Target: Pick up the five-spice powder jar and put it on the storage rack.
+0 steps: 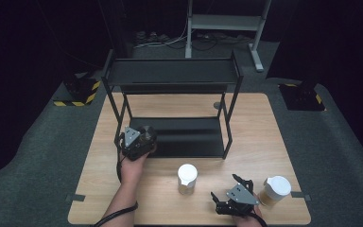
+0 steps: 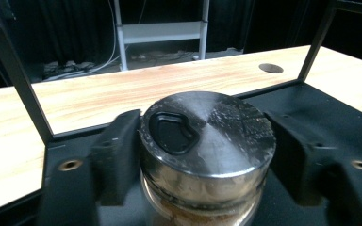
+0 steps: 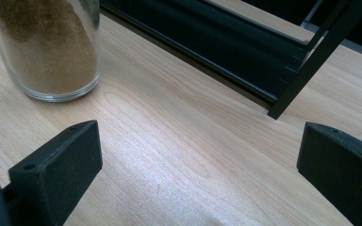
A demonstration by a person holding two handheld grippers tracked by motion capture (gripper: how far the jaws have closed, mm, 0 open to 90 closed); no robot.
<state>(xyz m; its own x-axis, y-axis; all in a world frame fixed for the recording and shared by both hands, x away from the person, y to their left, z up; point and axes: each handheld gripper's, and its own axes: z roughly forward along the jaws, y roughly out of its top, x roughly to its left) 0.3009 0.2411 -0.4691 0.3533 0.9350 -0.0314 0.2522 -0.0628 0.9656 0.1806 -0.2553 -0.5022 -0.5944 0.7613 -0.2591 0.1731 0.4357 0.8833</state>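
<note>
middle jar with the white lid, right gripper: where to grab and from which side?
Grip the glass body below the white lid, jaws level, coming from the jar's right, where the right gripper already sits with jaws wide. The jar stands upright with straight round walls, so a side pinch should seat squarely. The lid overhangs slightly, which may stop it slipping.
</note>
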